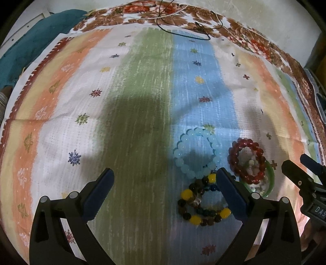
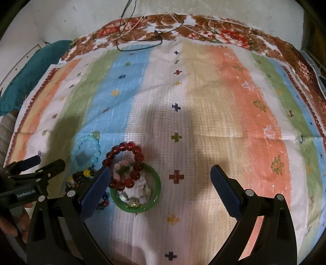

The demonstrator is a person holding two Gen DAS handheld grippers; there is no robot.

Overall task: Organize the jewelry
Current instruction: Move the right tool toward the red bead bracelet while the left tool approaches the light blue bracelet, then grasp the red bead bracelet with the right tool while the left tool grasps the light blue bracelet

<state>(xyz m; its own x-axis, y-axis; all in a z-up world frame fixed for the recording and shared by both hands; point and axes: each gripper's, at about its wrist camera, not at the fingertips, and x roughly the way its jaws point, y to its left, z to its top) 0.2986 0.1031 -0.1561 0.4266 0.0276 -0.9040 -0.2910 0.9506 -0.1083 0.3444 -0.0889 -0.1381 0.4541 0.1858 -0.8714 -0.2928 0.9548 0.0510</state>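
Note:
Several bracelets lie together on a striped cloth. A pale blue bead bracelet (image 1: 196, 151) (image 2: 86, 151) lies flat. A red bead bracelet (image 1: 246, 161) (image 2: 124, 165) rests on a green bangle (image 1: 271, 181) (image 2: 155, 193), with a pale floral bracelet (image 2: 130, 183) inside it. A dark bracelet with yellow beads (image 1: 201, 203) (image 2: 81, 177) lies nearest. My left gripper (image 1: 165, 183) is open and empty, its right finger over the dark bracelet. My right gripper (image 2: 161, 183) is open and empty, above the bangle.
The striped cloth (image 1: 61, 114) (image 2: 224, 102) covers a flowered sheet (image 1: 142, 12). A black cord (image 1: 183, 30) (image 2: 140, 42) lies at the far edge. A teal fabric (image 1: 30, 46) (image 2: 26, 71) sits at the left. A hand (image 2: 10, 224) shows at lower left.

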